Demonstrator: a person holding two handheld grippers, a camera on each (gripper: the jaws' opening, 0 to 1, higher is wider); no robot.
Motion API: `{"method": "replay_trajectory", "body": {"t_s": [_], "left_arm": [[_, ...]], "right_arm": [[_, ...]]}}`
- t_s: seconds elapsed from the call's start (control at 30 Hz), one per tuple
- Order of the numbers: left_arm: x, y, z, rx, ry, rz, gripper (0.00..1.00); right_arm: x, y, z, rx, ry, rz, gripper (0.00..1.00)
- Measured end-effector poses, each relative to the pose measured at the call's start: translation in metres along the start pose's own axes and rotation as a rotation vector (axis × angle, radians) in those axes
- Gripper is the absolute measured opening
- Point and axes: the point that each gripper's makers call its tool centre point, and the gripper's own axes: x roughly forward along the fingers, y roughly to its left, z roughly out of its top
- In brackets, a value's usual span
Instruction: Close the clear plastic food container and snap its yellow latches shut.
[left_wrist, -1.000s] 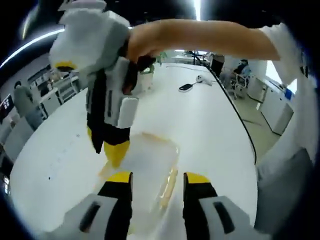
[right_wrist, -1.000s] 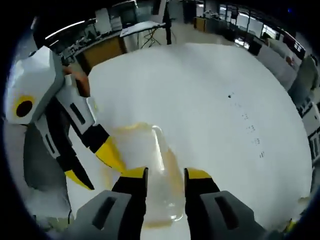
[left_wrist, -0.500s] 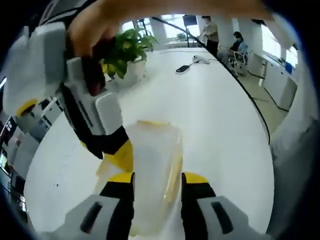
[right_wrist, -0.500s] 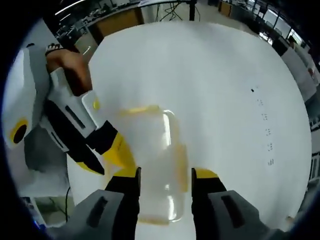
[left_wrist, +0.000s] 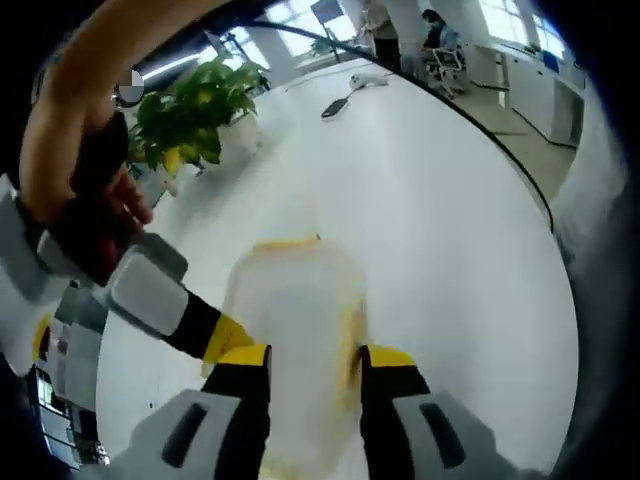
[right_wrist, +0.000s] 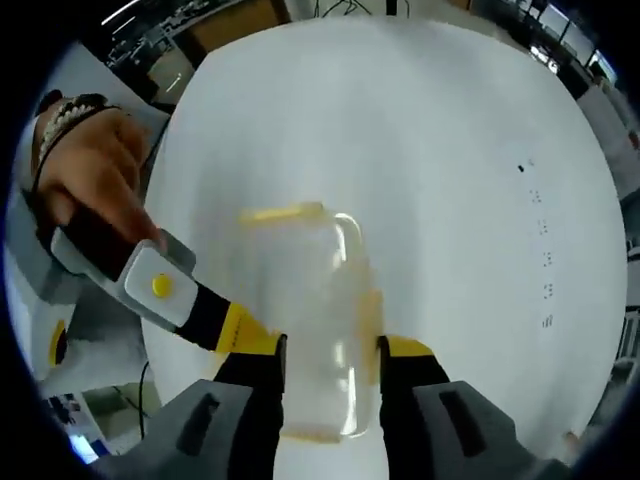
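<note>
While both grippers stand over it, the scene reads so:
Container: clear plastic food container (left_wrist: 295, 340) (right_wrist: 300, 320), rounded rectangle, cloudy see-through walls, lying on the white table (left_wrist: 430, 230) (right_wrist: 430, 150) well in from its curved edges.
Latches: yellow latches (left_wrist: 287, 243) (right_wrist: 282, 213) show at the far short end and along one long side; whether they are snapped down cannot be told.
Left gripper: left gripper (left_wrist: 315, 358) (right_wrist: 255, 342) has its yellow-tipped jaws spread, one on each long side of the container; contact cannot be told. A hand (right_wrist: 95, 190) grips its handle.
Right gripper: right gripper (right_wrist: 330, 348) (left_wrist: 222, 340) likewise has its jaws apart, flanking the near part of the container, beside the other gripper's tip.
Table: smooth, matte white, oval.
Elsewhere: potted plant (left_wrist: 195, 105) near the far edge; dark flat device (left_wrist: 336, 106) farther along the table.
</note>
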Motion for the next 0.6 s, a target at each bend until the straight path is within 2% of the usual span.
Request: {"method": "replay_trajectory", "body": {"t_s": [0.3,0.43,0.6], "left_arm": [[-0.0010,-0.0011,-0.0005,-0.010,0.005,-0.020,0.27],[-0.0004,-0.0012,-0.0006,0.008,0.026,-0.037,0.26],[-0.0012,-0.0022,-0.0011,0.022,0.024,-0.031,0.25]], "right_arm": [[-0.0005,0.0004,-0.0005,-0.012,-0.002,0.004,0.33],[-0.0003,-0.0001,-0.0003,-0.013,-0.004,0.005,0.33],[0.0002,-0.0005,0.0000,-0.006,-0.003,0.011,0.33]]}}
